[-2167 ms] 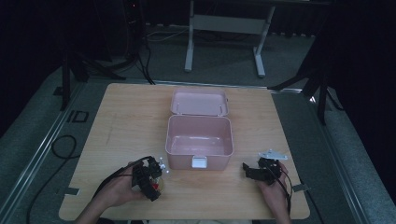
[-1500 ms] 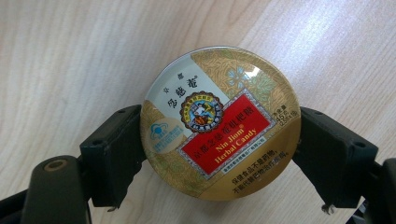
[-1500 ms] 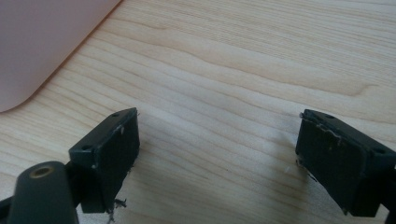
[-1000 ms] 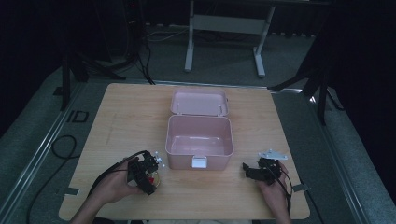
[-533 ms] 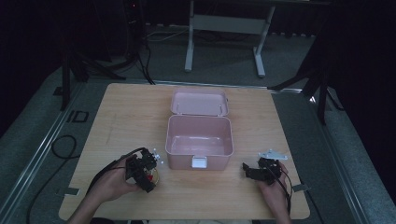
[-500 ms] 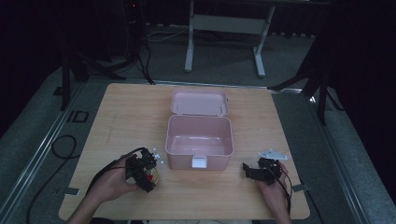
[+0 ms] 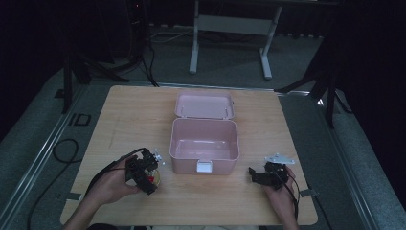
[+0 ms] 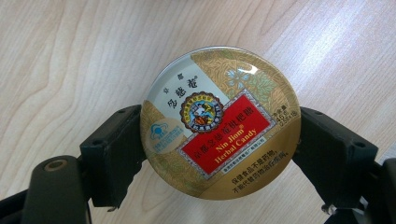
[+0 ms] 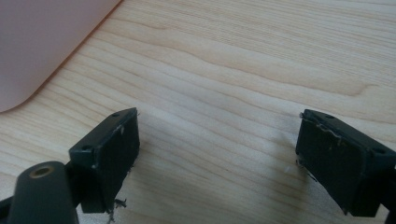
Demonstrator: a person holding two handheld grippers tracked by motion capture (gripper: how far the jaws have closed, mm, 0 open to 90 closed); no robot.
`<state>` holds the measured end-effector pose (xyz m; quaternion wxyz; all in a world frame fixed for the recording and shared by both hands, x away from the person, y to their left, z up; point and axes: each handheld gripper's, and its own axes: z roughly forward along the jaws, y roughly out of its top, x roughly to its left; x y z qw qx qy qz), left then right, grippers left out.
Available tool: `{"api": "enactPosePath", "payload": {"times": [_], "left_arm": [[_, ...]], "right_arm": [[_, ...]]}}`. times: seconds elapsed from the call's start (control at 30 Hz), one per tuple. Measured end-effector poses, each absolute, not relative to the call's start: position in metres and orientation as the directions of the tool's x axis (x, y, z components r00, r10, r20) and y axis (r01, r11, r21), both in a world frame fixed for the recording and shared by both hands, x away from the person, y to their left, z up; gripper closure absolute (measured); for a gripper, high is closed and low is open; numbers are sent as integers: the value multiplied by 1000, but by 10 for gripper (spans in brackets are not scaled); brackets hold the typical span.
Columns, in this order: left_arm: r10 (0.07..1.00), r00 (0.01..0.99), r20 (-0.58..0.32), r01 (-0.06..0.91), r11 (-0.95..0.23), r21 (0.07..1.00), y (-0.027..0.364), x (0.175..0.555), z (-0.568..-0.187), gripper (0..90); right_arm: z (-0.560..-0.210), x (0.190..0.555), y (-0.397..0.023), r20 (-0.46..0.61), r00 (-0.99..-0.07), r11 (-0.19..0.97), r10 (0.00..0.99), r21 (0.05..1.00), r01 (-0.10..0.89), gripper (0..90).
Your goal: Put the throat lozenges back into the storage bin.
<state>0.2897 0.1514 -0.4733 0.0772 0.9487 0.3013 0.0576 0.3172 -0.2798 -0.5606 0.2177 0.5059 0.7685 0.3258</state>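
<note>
Gripping round glossy tin (image 8: 220, 122), L gripper (image 8: 219, 154)

Ahead of the right gripper (image 7: 253, 175) the wooden table (image 7: 134, 115) lies bare between its spread jaws; the pink box (image 7: 205, 146) stands off to its left, blocking that side. The left gripper (image 7: 152, 173) has the round candy tin (image 8: 220, 122) filling its jaws, with the box wall close on its right and open table on its other side
</note>
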Motion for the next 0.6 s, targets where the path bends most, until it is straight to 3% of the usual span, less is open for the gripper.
{"api": "enactPosePath", "payload": {"times": [0.6], "left_arm": [[593, 801, 84, 569, -796, 204, 160, 296, -449, 200]], "right_arm": [[-561, 317, -280, -5, -394, 276, 919, 721, 636, 134]]}}
